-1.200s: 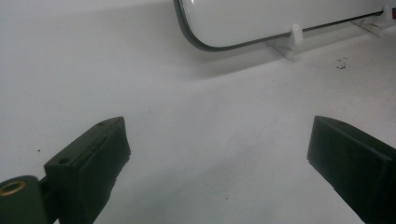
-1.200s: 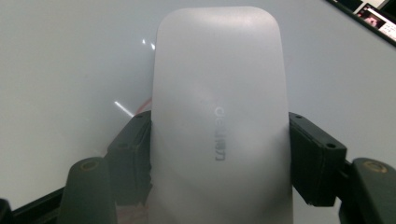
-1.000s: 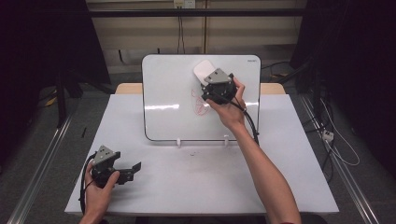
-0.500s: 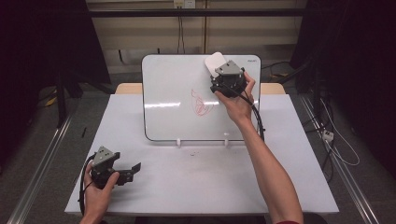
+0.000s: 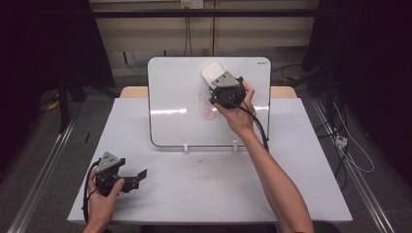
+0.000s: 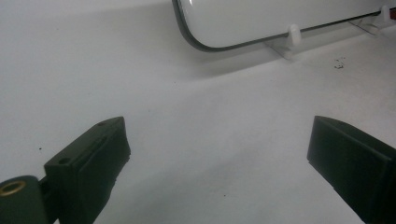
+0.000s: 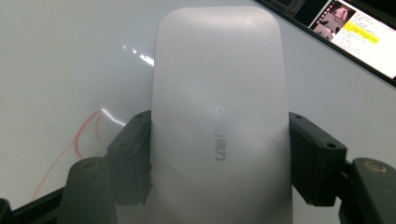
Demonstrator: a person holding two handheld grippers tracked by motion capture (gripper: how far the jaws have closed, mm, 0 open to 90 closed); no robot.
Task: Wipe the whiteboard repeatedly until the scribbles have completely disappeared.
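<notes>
**Eraser held against the whiteboard**

The eraser (image 7: 219, 135) is a pale grey-white block with rounded corners and faint raised lettering along its back. It sits clamped between the right tongs (image 5: 219, 86), both black jaws pressing its long sides, and rests flat against the upper middle of the whiteboard (image 5: 175, 92), which stands propped on two small white clips at the counter's (image 5: 301, 165) far edge. Just below the eraser a red scribble (image 5: 206, 108) marks the board, and a bright streak of glare crosses the glossy surface to its left. The left tongs (image 5: 138, 175) lie near the counter's front left corner, jaws wide apart with nothing between them, well apart from the board.
</notes>
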